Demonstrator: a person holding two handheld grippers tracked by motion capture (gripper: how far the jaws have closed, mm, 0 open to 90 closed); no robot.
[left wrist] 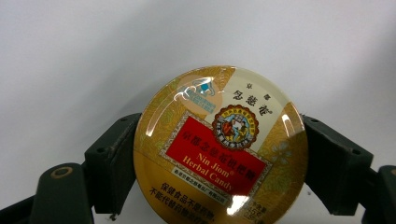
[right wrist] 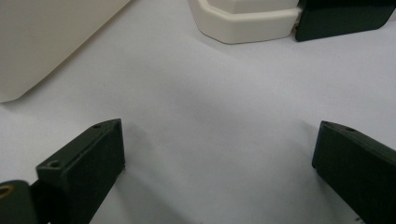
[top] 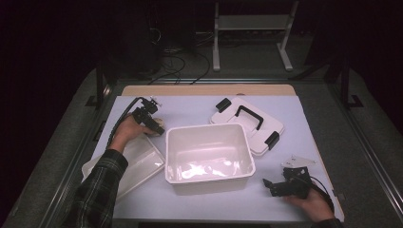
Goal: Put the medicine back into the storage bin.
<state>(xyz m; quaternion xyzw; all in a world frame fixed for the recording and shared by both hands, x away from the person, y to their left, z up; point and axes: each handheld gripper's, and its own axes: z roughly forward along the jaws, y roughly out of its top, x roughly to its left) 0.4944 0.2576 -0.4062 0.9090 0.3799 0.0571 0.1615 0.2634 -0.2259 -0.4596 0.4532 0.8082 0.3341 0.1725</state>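
Observation:
A round gold candy tin [left wrist: 219, 149] with a red label sits between the pads of my left gripper [left wrist: 219, 135], and both pads press on its sides above the pale table. In the high view my left gripper [top: 153, 124] hovers at the table's left, just beyond the far corner of a shallow white tray [top: 138, 164], with a bit of the tin [top: 158, 120] showing at its tip. My right gripper [top: 268, 184] rests low at the front right, pointing left toward the bin. Its jaws [right wrist: 219, 144] stand wide open with only bare table between them.
A deep white bin [top: 209, 130] stands mid-table, its wall [right wrist: 46, 42] close to the right gripper. The bin's lid [top: 247, 123] with black handle and latches lies behind it at the right; its corner [right wrist: 243, 18] and a latch [right wrist: 345, 16] show ahead.

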